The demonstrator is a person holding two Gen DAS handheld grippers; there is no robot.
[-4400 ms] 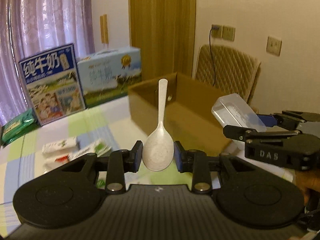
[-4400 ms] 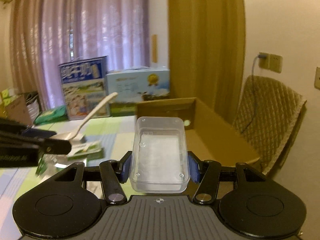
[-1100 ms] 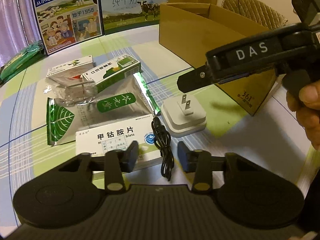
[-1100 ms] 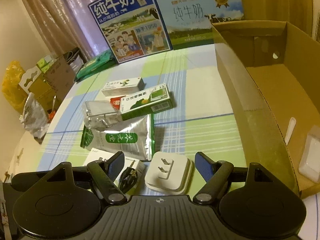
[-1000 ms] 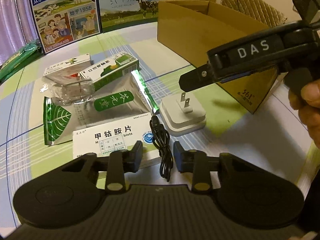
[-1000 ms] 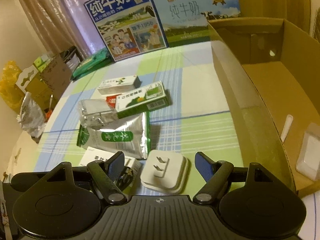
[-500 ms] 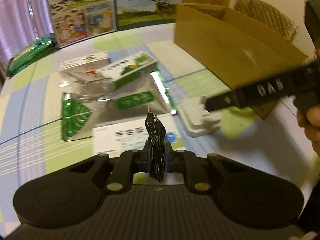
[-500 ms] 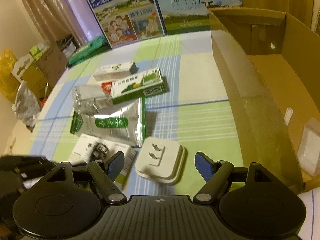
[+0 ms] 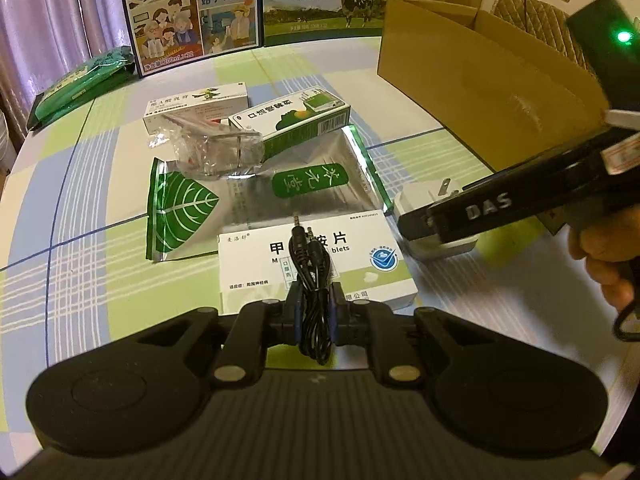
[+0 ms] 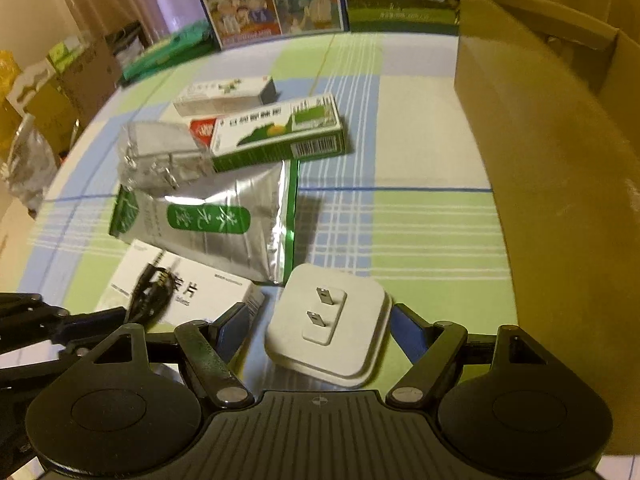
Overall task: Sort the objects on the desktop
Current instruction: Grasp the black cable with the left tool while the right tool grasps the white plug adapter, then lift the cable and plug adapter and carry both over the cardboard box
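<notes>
Checked tablecloth (image 9: pixel 80 208) underneath. Left gripper (image 9: pixel 314 312) clamped on coiled black cable (image 9: pixel 312 268), above white pill box (image 9: pixel 360 256). Right gripper (image 10: pixel 320 328) spread wide around white plug (image 10: pixel 332 320). Foil pouch (image 10: pixel 224 220) behind, cardboard box (image 10: pixel 560 200) rightward.

Worktop (image 9: pixel 80 208): pale cloth checked in green and blue.
Ahead of the left fingers (image 9: pixel 295 312): white tablet box (image 9: pixel 360 268), then a silver-green foil pouch (image 9: pixel 256 192).
Between the right fingers (image 10: pixel 404 330): white plug adapter (image 10: pixel 332 326) — prongs up.
Farther out: two medicine boxes (image 9: pixel 296 118), crumpled clear packaging (image 9: pixel 208 150).
Right: cardboard box (image 9: pixel 480 80).
Far edge: milk cartons (image 9: pixel 192 12) — upright.
</notes>
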